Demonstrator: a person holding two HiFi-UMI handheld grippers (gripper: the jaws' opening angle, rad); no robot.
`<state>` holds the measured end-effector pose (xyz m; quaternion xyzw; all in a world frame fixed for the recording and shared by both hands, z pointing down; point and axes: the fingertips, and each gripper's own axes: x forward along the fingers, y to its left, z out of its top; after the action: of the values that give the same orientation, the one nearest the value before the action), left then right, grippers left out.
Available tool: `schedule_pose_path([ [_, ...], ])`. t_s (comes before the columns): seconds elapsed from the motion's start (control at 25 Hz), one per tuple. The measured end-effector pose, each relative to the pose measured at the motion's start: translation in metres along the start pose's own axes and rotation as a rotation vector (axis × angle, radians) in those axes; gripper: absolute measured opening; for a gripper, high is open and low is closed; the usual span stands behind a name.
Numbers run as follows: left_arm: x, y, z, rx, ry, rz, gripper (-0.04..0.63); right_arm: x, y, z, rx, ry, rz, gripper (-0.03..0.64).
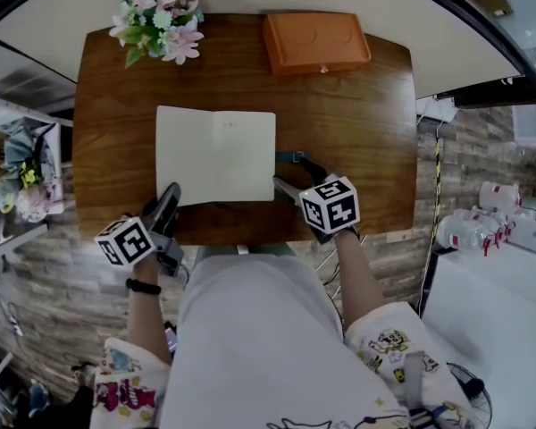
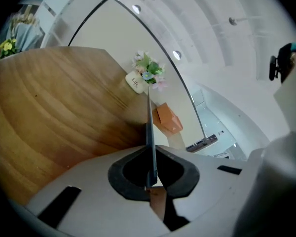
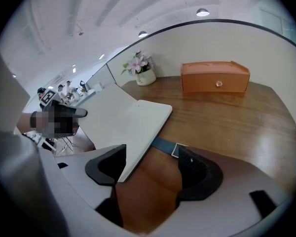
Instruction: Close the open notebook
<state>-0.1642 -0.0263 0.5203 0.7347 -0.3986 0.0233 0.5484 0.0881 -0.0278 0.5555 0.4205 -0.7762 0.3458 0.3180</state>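
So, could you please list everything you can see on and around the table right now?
table: one, brown wood, under everything else
notebook: one, white pages, open at the table's centre
box: one, orange, far edge, right of centre
flowers: one bunch, pink and white, far left corner
strap: one, blue, at the notebook's right edge
left tongs: one, black, shut on the notebook's cover at its near left corner
right tongs: one, black, open at the notebook's near right corner
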Motion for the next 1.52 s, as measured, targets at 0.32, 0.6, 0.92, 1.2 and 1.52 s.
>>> schedule_pose_path([
  [0.32,0.001,-0.012,0.0,0.066,-0.009,0.021,0.006,-0.009,-0.001,0.006,0.026,-0.041,-0.003,0.325],
  [0.6,0.003,-0.032,-0.002,0.182,-0.011,0.029,0.006,-0.019,0.002,0.01,0.078,-0.087,0.022,0.322],
  [0.92,0.012,-0.05,0.001,0.29,-0.004,0.065,0.074,-0.036,-0.005,0.019,0.099,-0.171,-0.011,0.122],
  [1.2,0.028,-0.074,0.002,0.4,0.015,0.055,0.116,-0.05,-0.007,0.018,0.148,-0.213,-0.009,0.061],
  [1.52,0.05,-0.095,-0.005,0.553,0.051,0.057,0.183,-0.062,-0.015,0.003,0.19,-0.217,-0.018,0.054],
])
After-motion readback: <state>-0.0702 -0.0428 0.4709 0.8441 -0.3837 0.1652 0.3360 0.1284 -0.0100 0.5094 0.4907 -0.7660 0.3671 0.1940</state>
